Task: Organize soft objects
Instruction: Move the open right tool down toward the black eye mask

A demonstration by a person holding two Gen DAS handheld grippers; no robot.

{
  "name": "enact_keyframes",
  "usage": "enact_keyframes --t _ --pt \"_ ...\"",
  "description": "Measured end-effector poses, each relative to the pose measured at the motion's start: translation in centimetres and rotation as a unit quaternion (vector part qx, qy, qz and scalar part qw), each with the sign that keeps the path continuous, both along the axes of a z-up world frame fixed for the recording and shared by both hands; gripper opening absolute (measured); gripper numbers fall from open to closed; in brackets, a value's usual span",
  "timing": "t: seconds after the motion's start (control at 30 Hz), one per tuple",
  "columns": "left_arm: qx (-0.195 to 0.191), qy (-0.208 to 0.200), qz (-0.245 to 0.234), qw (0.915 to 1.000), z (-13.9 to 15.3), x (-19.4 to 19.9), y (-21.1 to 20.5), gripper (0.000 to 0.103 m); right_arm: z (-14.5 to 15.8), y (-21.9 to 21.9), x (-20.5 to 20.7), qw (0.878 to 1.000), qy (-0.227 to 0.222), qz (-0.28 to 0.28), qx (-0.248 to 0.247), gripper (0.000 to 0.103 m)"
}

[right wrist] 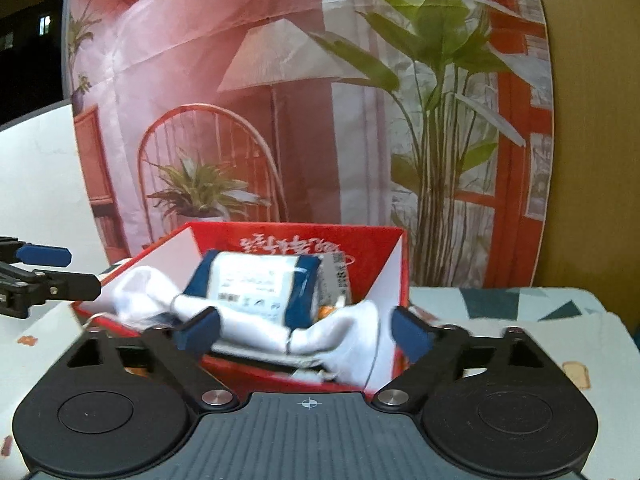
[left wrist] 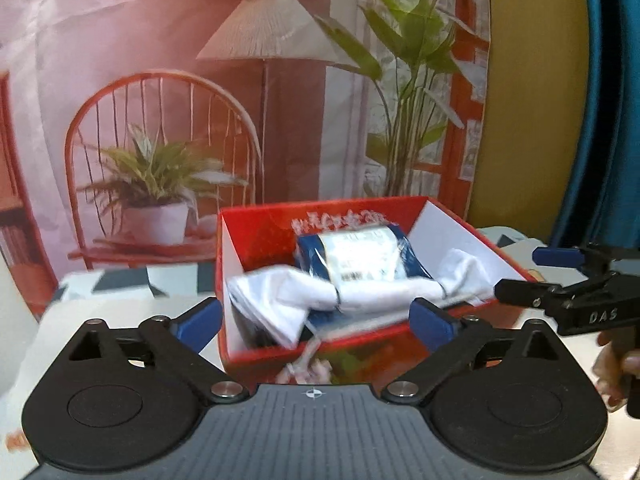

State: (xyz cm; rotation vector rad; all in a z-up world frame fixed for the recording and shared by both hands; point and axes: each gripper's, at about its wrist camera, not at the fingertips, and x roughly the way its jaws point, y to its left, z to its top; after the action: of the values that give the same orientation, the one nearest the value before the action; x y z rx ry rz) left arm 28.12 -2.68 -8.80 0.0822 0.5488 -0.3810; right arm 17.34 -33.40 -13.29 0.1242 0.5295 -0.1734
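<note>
A red box with white inner side walls stands open on the table. Inside lies a blue and white wrapped packet. A white soft cloth, knotted or banded in places, lies across the box in front of the packet. My left gripper is open before the box's near wall, with nothing pressed between its blue pads. My right gripper is open too, its pads on either side of the cloth without touching it. Each gripper shows at the edge of the other's view.
A printed backdrop with a chair, a lamp and plants hangs right behind the box. The table has a light cover with teal shapes. A hand holds the right gripper's handle. Blue fabric hangs at the far right.
</note>
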Motion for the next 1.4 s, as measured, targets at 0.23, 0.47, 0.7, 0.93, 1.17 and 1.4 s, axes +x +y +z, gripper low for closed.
enact_keyframes --t 0.23,0.47,0.7,0.93,1.17,1.4 --pt "0.015 0.027 0.003 0.9995 -1.9 -2.9 1.0 0.103 -0.7 2.6 -2.2 1.0 0.015 0.008 0.0 0.103" --pt "0.009 0.037 0.006 0.9993 -3.4 -6.0 2.2 0.103 -2.1 4.4 -4.4 1.0 0.022 0.003 0.013 0.103" --pt "0.009 0.06 -0.004 0.9981 -6.1 -8.6 2.2 0.103 -4.1 6.0 -6.9 0.999 0.045 -0.017 -0.002 0.103" --pt "0.01 0.072 -0.012 0.9973 -7.8 -10.3 2.1 0.103 -6.1 7.1 -9.3 0.997 0.081 -0.015 0.009 0.103" --pt "-0.001 0.088 -0.01 0.9961 -8.9 -11.1 2.3 0.103 -7.5 8.3 -11.1 0.993 0.112 -0.019 0.004 0.103" --pt "-0.009 0.101 -0.006 0.9949 -9.7 -11.8 2.6 0.103 -8.5 9.5 -12.3 0.992 0.127 -0.027 0.007 0.103"
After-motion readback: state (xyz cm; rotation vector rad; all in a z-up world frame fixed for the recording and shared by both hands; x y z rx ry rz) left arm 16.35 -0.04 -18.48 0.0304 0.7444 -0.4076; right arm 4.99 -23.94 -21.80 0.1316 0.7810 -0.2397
